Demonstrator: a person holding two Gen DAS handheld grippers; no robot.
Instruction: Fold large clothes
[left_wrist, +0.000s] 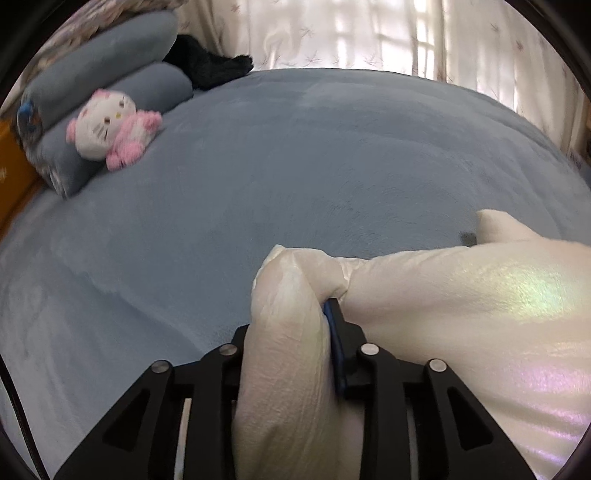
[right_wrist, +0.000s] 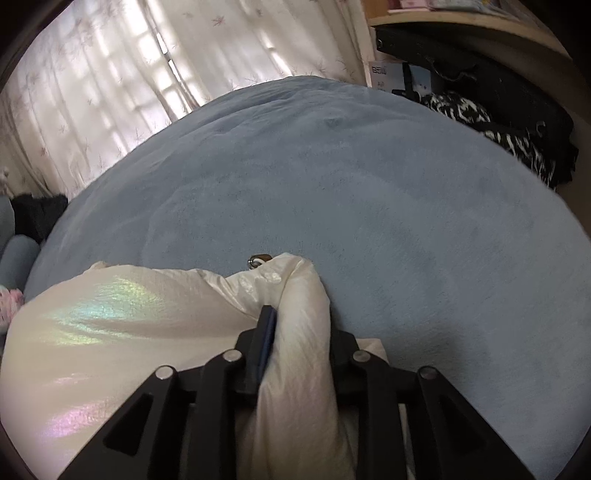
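Both corners are pinched: left gripper (left_wrist: 295, 314) clamped on the pearly white garment (left_wrist: 461, 314) at lower centre, right gripper (right_wrist: 295, 321) likewise; best keep that edge taut and level while lowering it onto the blue bed (left_wrist: 258, 166)

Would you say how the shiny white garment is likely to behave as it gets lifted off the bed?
The white garment probably hangs limp: it bunches into soft folds between the fingers. Its glossy, iridescent sheen suggests a slick fabric that may slip. It looks puffy, so likely light.
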